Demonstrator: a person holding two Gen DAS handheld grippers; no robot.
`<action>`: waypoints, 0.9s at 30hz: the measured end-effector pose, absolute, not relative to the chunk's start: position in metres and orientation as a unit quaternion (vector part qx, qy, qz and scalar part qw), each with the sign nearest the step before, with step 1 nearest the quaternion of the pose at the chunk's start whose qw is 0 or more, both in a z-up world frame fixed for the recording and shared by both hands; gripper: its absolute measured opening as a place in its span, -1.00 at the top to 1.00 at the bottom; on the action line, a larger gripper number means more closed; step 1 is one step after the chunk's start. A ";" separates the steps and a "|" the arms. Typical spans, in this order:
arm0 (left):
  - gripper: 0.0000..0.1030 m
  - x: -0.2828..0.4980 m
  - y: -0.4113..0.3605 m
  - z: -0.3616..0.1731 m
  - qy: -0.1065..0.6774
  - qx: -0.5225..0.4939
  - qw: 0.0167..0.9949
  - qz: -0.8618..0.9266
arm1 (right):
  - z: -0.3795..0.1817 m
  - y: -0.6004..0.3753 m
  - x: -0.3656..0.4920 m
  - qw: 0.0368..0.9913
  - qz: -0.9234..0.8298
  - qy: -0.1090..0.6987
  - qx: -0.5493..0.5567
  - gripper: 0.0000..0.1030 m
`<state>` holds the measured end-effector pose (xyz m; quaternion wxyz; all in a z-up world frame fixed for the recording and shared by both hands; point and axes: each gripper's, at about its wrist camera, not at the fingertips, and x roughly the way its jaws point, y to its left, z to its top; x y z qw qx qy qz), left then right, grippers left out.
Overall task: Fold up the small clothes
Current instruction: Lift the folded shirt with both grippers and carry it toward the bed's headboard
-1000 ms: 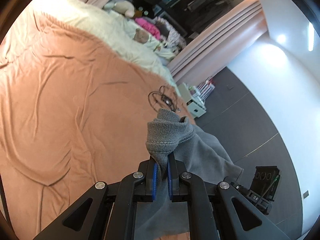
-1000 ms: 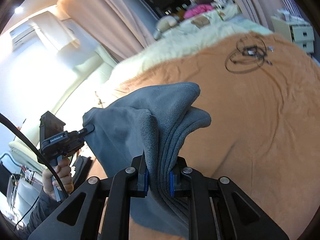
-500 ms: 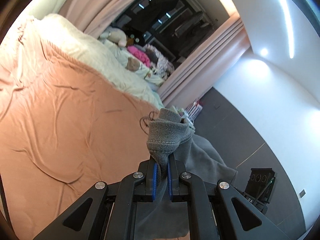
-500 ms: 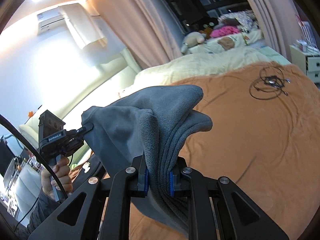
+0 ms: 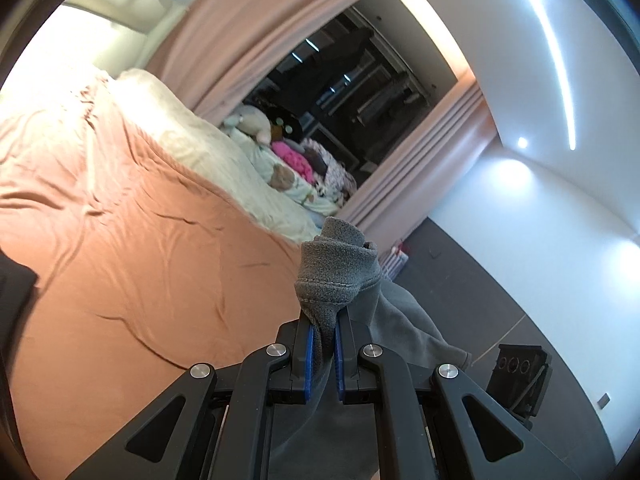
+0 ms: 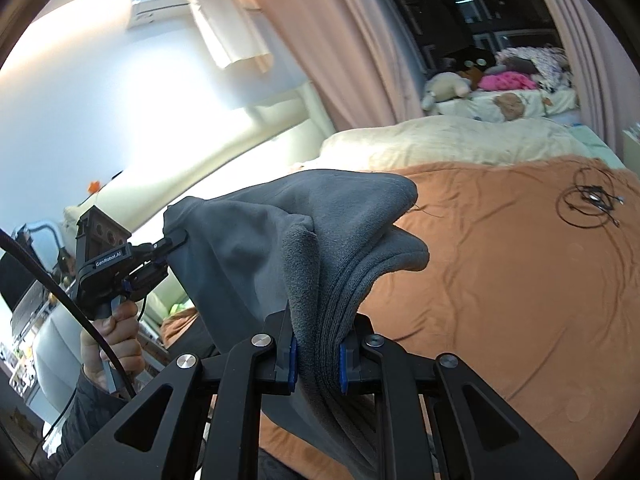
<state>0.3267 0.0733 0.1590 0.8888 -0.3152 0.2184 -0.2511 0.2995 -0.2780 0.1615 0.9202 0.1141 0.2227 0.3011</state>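
**Listener:** Above the bed, what are you holding?

**Me:** One grey fleece garment (image 6: 256,240), lifted clear of the orange bedspread (image 6: 500,280) and stretched between my two tools. My left gripper (image 5: 321,344) is clamped on a bunched, stitched hem. My right gripper (image 6: 316,356) is clamped on a thick wad of several layers. From the right wrist view I can see the left tool off to one side, a hand (image 6: 114,344) wrapped round its handle, its tips pinching the garment's far corner.

**Listener:** Where does the rest of the cloth go?

**Me:** It sags between the two grips and hangs below them. The lower edge drops out of sight under my tools, so I cannot tell whether it touches the bed.

**Listener:** What could go wrong from here?

**Me:** I judge three risks. The left grip holds only a small bite of hem, so a sharp pull apart could tug it free and let that corner fall. The right wad is uneven, so inner layers might slide out and spoil the fold line. And a coiled black cable (image 6: 592,200) lies on the bedspread, well apart from the cloth; laying the garment down that way could snag it or leave a lump.
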 end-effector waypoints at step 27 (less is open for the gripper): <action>0.85 0.234 0.373 0.174 0.174 -0.280 0.939 -0.093 | 0.133 -0.063 0.380 0.847 0.480 0.218 0.063 0.79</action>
